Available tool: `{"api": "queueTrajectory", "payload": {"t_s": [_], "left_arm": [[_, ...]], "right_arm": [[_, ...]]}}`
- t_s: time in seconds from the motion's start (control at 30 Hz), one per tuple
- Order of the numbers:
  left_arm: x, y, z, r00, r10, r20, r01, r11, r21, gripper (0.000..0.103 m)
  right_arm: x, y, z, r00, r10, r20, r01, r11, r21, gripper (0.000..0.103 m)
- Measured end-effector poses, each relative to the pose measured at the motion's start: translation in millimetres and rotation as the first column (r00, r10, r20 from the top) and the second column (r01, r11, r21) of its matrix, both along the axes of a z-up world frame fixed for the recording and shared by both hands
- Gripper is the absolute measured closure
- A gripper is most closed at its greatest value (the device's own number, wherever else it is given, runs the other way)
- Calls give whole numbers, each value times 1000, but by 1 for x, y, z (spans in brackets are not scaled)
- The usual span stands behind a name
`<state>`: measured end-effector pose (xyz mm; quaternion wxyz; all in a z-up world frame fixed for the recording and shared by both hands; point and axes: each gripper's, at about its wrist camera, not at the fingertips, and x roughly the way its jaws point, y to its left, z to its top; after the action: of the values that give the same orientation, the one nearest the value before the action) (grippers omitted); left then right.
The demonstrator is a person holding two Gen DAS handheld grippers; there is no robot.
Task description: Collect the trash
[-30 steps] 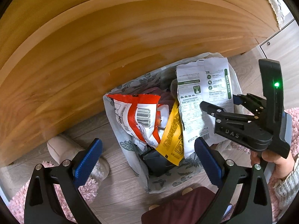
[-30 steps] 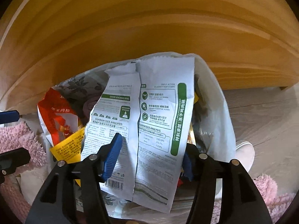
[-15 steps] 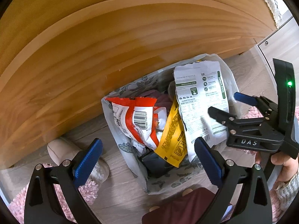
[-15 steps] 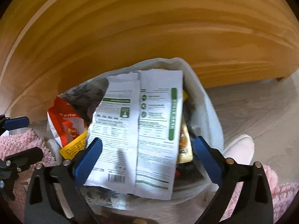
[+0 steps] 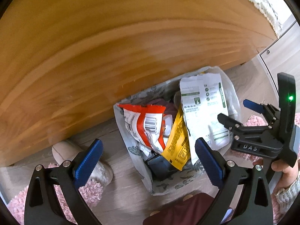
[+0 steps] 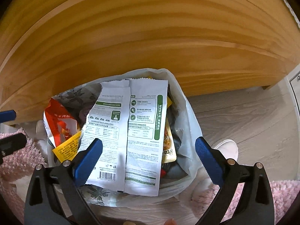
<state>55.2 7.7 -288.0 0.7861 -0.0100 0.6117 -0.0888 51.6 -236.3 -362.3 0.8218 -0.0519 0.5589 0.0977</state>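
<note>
The trash bag (image 6: 189, 123) sits on the floor (image 6: 243, 116), just in front of the wooden board (image 6: 150, 37) at 12 o'clock. In the bag, the big wrapper (image 6: 129, 135) lies on top. A snack packet (image 6: 60, 125) lies at its 9 o'clock. A slipper (image 5: 75, 153) lies at 8 o'clock of the bag.

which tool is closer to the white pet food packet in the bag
Right. The right tool hangs open directly over the white packet; the left tool sits beside it, over the red wrapper.

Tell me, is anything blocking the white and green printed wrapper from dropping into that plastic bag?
Nothing visible does. The white and green printed wrapper already lies in the floral white plastic bag, on other wrappers; the right gripper hangs open above it.
</note>
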Motion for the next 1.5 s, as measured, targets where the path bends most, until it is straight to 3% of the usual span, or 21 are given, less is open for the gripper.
{"api": "queueTrajectory", "payload": {"t_s": [0.37,0.57,0.73,0.97,1.2,1.5], "left_arm": [[-11,2,45,989,45,143,-37,998,-60,8],[-20,2,93,964,48,260,-17,993,-117,8],[-41,3,131,927,61,370,-13,991,-130,8],[-73,6,159,902,87,423,-26,989,-147,8],[-100,0,173,854,98,512,-92,995,-36,8],[-129,5,176,865,104,491,-80,994,-69,8]], "right_arm": [[-21,14,49,997,22,67,-20,999,-33,8],[-37,9,82,994,37,101,-34,999,-27,8],[-47,-3,115,992,25,124,-28,999,19,8],[-73,-9,164,981,57,184,-64,997,33,8],[-100,-16,183,982,40,186,-62,991,116,8],[-129,-22,206,968,16,249,-44,993,106,8]]}}
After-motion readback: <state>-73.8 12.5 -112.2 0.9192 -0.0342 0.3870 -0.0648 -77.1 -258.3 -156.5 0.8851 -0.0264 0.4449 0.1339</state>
